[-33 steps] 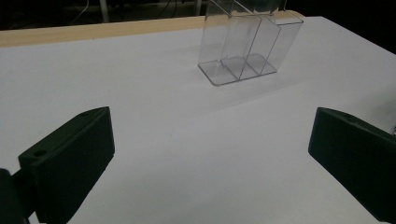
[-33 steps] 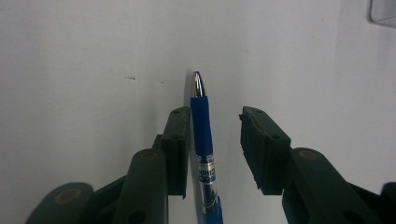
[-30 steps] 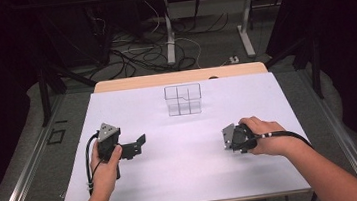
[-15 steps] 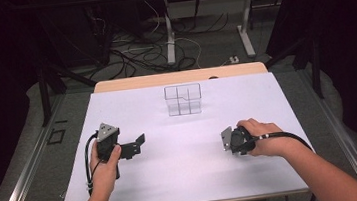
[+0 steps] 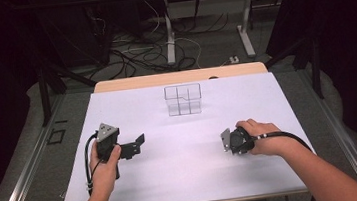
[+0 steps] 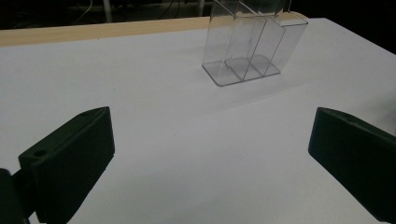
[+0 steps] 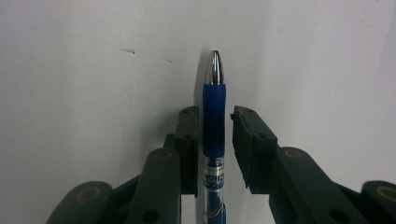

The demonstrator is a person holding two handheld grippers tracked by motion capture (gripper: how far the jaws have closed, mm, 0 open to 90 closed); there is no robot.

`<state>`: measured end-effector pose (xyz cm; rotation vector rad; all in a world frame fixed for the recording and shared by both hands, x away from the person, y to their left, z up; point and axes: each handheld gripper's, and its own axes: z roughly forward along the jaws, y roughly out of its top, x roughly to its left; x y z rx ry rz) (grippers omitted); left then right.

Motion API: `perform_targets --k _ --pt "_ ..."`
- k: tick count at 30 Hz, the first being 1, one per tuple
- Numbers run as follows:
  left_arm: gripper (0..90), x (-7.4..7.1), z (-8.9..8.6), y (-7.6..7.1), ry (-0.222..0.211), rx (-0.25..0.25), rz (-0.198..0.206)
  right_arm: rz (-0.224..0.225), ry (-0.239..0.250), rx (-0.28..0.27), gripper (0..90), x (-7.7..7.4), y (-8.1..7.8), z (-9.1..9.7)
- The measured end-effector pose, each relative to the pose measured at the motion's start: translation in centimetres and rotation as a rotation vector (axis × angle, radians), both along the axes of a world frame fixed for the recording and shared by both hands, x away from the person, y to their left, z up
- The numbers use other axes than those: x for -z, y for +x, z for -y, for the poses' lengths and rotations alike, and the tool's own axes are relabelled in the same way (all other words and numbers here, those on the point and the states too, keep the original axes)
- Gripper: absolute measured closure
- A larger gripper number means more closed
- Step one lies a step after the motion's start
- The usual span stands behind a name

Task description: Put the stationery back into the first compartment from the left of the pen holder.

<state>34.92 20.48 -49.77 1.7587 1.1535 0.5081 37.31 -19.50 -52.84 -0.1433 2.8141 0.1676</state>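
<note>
The pen [image 7: 214, 126] lies flat on the white counter [image 5: 185, 180], on the person's right side, pointing along the right tongs [image 7: 214, 116], chrome tip away from the camera. The jaws have just been closing and now stand narrow with the pen between them: the left one looks to touch the blue rubber sleeve, the right one stands a sliver off, so no firm pinch yet. In the high view the right tongs [image 5: 232, 141] point down at the counter under the hand. The left tongs [image 6: 210, 154] are wide, nothing between them, aimed toward the clear organizer [image 6: 252, 42] at the far middle of the counter, well apart from the pen. Handling guess: the pen is light, stiff and thin, its round plastic barrel likely to roll or slip. The rubber sleeve is the best spot to take hold, soft and grippy, and the jaws sit on it now. Because the pen is flat on the counter, the jaws must stay low; a pinch near the front may let the tail droop when lifted.
</note>
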Motion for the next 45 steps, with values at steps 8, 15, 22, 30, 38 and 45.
perform_targets --k 8,15,22,30,38,45 --pt "0.2 0.0 0.0 0.0 0.006 0.003 -0.001 -0.021 -0.033 -0.025 78.6 0.0 0.2 0.2" --pt "0.2 0.1 0.0 0.0 -0.003 0.001 -0.005 -0.02 -0.057 -0.039 79.5 -0.1 0.1 0.0" --pt "0.2 0.1 0.1 0.0 0.0 0.003 -0.008 0.018 -0.027 -0.048 79.7 -0.3 -0.1 -0.1" --pt "0.2 0.1 0.0 0.0 -0.005 -0.001 -0.008 0.047 -0.002 -0.044 79.8 -0.9 -0.2 -0.2" --pt "0.2 0.1 0.0 0.0 -0.005 -0.001 -0.007 0.068 -0.031 -0.042 79.8 -1.5 -0.2 -0.6" --pt "0.2 0.1 0.0 0.0 -0.002 0.0 -0.007 0.116 0.003 -0.042 79.8 -1.8 -0.1 -0.6"
